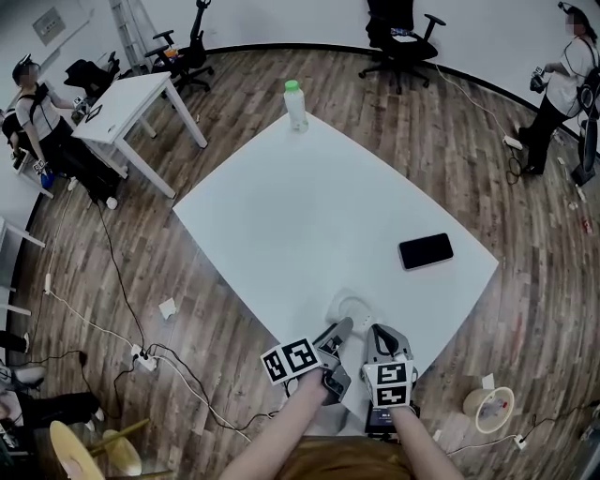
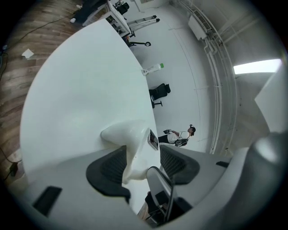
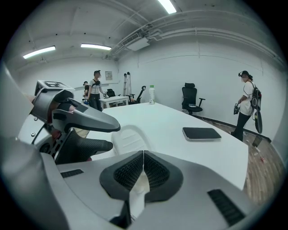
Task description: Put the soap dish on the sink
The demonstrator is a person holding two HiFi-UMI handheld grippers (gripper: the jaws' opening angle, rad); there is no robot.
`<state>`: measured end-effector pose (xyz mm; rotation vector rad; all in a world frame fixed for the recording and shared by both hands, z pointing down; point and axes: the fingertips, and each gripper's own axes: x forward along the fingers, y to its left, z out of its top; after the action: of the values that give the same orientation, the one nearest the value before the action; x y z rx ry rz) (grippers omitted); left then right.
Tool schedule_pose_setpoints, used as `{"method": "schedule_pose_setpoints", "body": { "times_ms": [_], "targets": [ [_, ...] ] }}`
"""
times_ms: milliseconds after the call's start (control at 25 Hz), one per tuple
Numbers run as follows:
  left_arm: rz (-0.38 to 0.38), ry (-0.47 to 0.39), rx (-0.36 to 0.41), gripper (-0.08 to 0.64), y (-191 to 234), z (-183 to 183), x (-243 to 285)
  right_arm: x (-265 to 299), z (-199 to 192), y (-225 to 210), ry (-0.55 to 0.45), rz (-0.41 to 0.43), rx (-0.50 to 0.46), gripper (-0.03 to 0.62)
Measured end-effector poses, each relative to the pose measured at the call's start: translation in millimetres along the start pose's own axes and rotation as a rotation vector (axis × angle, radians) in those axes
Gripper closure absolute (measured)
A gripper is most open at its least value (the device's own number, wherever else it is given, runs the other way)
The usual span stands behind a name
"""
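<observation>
White soap dish (inside left claw)

Office-like lab, swivel chair far ahead of the right gripper, white desk off to its left, cables across plank floor, ceiling strip lights.

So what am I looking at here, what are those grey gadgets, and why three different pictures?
No robot here: a person holds a hand tool with tongs in each hand. One picture is from a camera on the person's head, looking down; the other two come from cameras riding on each tool. On the white table are a black phone, a bottle with a green cap and, near the edge, a white soap dish. The left tongs stand open around the dish's rim, not clearly squeezing it. The right tongs are closed and seem empty. No sink shows.
</observation>
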<state>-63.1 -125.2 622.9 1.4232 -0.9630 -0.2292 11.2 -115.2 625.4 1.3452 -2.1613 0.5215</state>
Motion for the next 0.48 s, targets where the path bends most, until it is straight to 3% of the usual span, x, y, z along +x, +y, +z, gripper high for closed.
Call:
{"method": "schedule_pose_setpoints", "body": {
  "times_ms": [360, 480],
  "targets": [
    [-0.028, -0.030, 0.145, 0.326, -21, 11, -9, -1, -1, 2, 0.004, 0.046, 0.036, 0.581],
    [-0.027, -0.036, 0.190, 0.361, -25, 12, -11, -6, 8, 1, -0.042, 0.064, 0.042, 0.581]
  ]
}}
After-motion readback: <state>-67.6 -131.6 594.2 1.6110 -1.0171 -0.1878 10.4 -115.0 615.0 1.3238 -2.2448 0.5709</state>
